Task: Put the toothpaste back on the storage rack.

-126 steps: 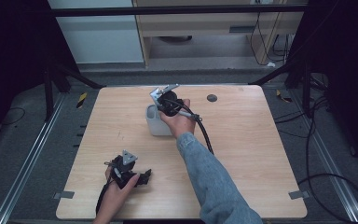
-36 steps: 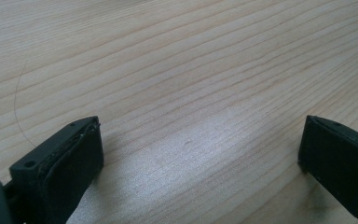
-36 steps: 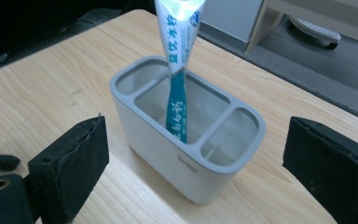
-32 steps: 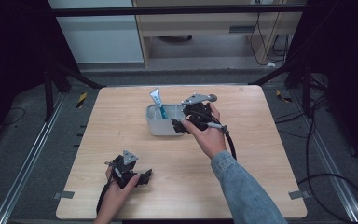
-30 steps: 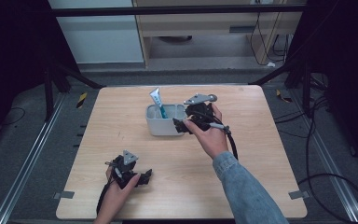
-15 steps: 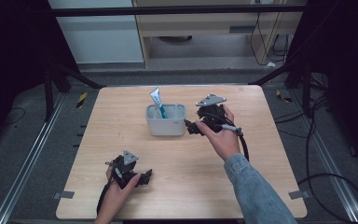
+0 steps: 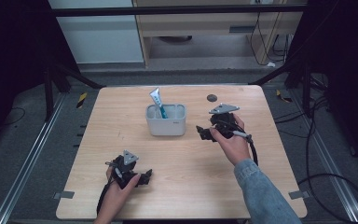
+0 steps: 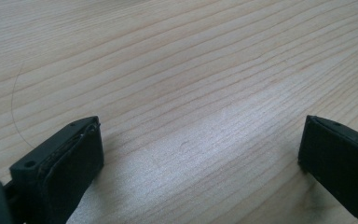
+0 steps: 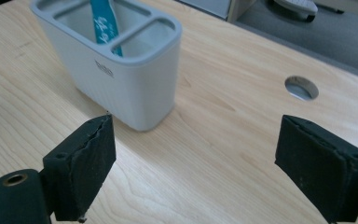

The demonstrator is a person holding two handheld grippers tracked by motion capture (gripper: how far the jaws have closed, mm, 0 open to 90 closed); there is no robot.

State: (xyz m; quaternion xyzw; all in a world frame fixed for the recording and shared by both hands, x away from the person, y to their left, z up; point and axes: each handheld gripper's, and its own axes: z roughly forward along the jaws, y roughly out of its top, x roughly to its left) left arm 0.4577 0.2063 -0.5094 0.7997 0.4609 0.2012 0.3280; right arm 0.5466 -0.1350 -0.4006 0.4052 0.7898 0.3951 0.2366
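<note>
Grey holder with the upright tube is left at frame centre, since right gripper is held just right of it, jaws wide, slightly narrowed and empty, while left gripper is rested lower left, equally wide and empty.

A light wooden table with rounded corners has a small round cable hole near its far edge, and two grey metal plates sit at its near corners. On the dark grey floor, black cables loop to the right of the table, and yellow-and-black striped tape marks spots on either side. Beyond the table stands a pale wooden cabinet.
</note>
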